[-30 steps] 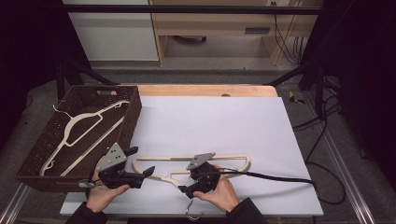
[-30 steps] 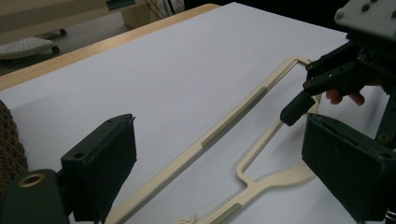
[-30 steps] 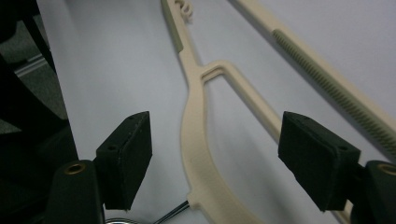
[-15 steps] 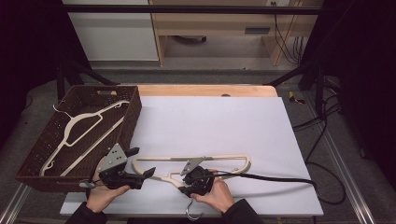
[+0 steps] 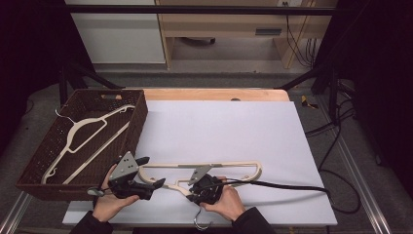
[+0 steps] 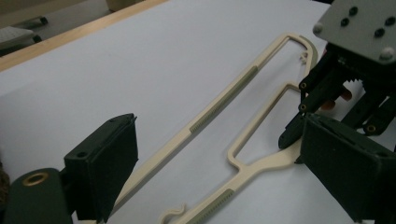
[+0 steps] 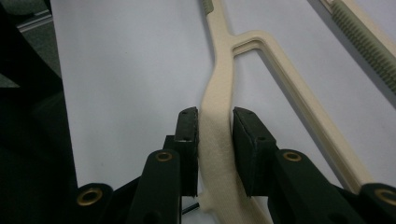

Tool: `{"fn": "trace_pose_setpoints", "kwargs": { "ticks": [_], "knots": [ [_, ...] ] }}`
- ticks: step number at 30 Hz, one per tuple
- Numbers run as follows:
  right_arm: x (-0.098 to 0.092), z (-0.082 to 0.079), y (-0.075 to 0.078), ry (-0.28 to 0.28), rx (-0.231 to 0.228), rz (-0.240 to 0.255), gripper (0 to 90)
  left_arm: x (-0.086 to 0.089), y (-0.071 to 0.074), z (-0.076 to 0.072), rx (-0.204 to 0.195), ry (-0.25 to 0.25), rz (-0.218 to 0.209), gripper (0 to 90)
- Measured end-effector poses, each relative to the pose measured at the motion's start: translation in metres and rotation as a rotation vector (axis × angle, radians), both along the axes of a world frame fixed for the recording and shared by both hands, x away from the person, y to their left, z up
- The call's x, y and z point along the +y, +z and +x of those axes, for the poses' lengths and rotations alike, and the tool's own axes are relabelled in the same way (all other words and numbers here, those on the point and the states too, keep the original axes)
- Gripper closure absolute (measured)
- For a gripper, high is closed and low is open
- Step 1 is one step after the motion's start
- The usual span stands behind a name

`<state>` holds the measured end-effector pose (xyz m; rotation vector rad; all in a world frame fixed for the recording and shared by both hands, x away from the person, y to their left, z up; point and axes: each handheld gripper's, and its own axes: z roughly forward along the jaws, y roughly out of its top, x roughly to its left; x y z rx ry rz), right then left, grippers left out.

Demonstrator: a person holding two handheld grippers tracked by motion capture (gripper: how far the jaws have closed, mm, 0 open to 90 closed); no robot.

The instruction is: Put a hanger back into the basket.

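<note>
Since the frame 1.0 s ago, the right gripper [image 5: 200,187] has shifted slightly left and lower along the neck of the cream hanger [image 5: 209,168]; the left gripper [image 5: 146,184] and the hanger's position on the table read approx. unchanged.

Status, right side: in the right gripper view the two black jaws sit either side of the hanger neck [image 7: 215,130], pads touching or v. nearly touching the plastic. Judged as clenched on the neck, just above the metal hook [image 5: 200,223], which hangs past the table's front edge.

Status, left side: in the left gripper view the jaws stand wide apart, released, w/ the hanger's shoulder end [image 6: 205,205] lying between them but not gripped.

Location of work item: hanger lies flat on the white table sheet [image 5: 234,131], near the front edge, just right of the wicker basket [image 5: 139,114].

Progress, judged: one hanger in basket [image 5: 80,136] already rests inside, so approx. one item is stowed. Second hanger is secured at one point only and not yet lifted.

Remaining: close left jaws on shoulder end (optional), lift, carry left, lay into basket.
</note>
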<state>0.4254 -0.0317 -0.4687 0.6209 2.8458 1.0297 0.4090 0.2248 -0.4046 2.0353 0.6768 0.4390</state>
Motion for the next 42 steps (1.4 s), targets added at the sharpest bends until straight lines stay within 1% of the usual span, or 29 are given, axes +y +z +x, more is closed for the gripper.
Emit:
{"fn": "trace_pose_setpoints", "kwargs": {
  "ticks": [5,6,7,9,10,12,13,14,16,18,20,21,22,24,25,26,27,28,30,32,33,34,35,36,37,38,39,40,42],
  "knots": [
    [-0.002,0.002,0.003,0.016,0.003,0.005,72.1,-0.009,-0.008,0.001,0.031,-0.045,0.068,11.2],
    [-0.002,0.001,0.004,0.000,0.009,0.007,72.3,-0.012,-0.010,0.001,0.038,-0.055,0.083,11.2],
    [-0.003,0.002,0.005,0.018,0.014,0.008,72.3,-0.014,-0.012,0.001,0.047,-0.070,0.101,11.2],
    [-0.003,0.002,0.007,0.012,0.017,0.020,72.5,-0.020,-0.017,0.001,0.057,-0.091,0.131,11.3],
    [-0.004,0.003,0.009,0.025,0.030,0.010,72.6,-0.022,-0.020,0.001,0.061,-0.104,0.151,11.9],
    [-0.004,0.002,0.009,0.005,0.031,0.019,72.8,-0.026,-0.026,0.002,0.071,-0.132,0.189,12.7],
    [-0.005,0.004,0.009,0.020,0.025,0.012,72.9,-0.029,-0.028,0.003,0.072,-0.138,0.213,13.5],
    [-0.004,0.003,0.010,0.006,0.039,0.013,72.9,-0.030,-0.031,0.004,0.066,-0.143,0.240,14.4],
    [-0.005,0.004,0.011,0.023,0.048,0.008,73.0,-0.034,-0.036,0.006,0.059,-0.160,0.292,16.5],
    [-0.005,0.003,0.012,0.009,0.054,0.011,73.0,-0.038,-0.039,0.006,0.029,-0.169,0.348,18.6],
    [-0.006,0.004,0.013,0.032,0.061,0.012,73.0,-0.041,-0.042,0.007,0.019,-0.184,0.380,21.2],
    [-0.006,0.003,0.014,0.017,0.062,0.019,73.1,-0.042,-0.044,0.007,0.006,-0.192,0.405,23.3],
    [-0.007,0.004,0.015,0.029,0.059,0.022,73.1,-0.042,-0.045,0.007,-0.009,-0.207,0.439,25.8],
    [-0.007,0.003,0.017,0.022,0.068,0.026,73.1,-0.045,-0.047,0.008,-0.019,-0.216,0.454,29.3],
    [-0.007,0.003,0.017,0.022,0.065,0.037,73.1,-0.045,-0.048,0.008,-0.034,-0.219,0.464,31.9],
    [-0.008,0.003,0.019,0.031,0.070,0.027,73.1,-0.046,-0.048,0.008,-0.043,-0.222,0.467,34.2],
    [-0.008,0.003,0.020,0.024,0.072,0.039,73.1,-0.046,-0.048,0.009,-0.047,-0.230,0.473,36.0],
    [-0.009,0.003,0.021,0.033,0.067,0.033,73.1,-0.046,-0.048,0.008,-0.057,-0.237,0.477,39.7],
    [-0.009,0.003,0.023,0.033,0.072,0.044,73.1,-0.046,-0.048,0.007,-0.080,-0.240,0.484,46.3],
    [-0.010,0.002,0.026,0.037,0.076,0.054,73.2,-0.045,-0.047,0.007,-0.090,-0.248,0.484,52.0],
    [-0.011,0.003,0.027,0.044,0.075,0.054,73.1,-0.046,-0.048,0.005,-0.087,-0.246,0.455,54.4],
    [-0.011,0.002,0.028,0.029,0.078,0.064,73.2,-0.046,-0.048,0.005,-0.097,-0.245,0.452,56.6],
    [-0.013,0.002,0.030,0.040,0.074,0.056,73.2,-0.045,-0.046,0.005,-0.103,-0.263,0.490,58.3],
    [-0.013,0.002,0.031,0.035,0.074,0.062,73.3,-0.046,-0.046,0.005,-0.102,-0.265,0.490,60.0],
    [-0.013,0.001,0.032,0.030,0.075,0.065,73.3,-0.048,-0.049,0.004,-0.105,-0.249,0.467,60.8],
    [-0.013,0.002,0.032,0.037,0.078,0.067,73.3,-0.048,-0.050,0.005,-0.105,-0.254,0.471,61.6],
    [-0.014,0.002,0.033,0.047,0.078,0.066,73.3,-0.049,-0.051,0.005,-0.105,-0.257,0.477,62.3],
    [-0.014,0.001,0.034,0.034,0.079,0.069,73.3,-0.049,-0.050,0.006,-0.109,-0.271,0.517,62.5],
    [-0.014,0.002,0.034,0.048,0.074,0.076,73.3,-0.052,-0.052,0.006,-0.117,-0.268,0.520,63.3]
  ]
}}
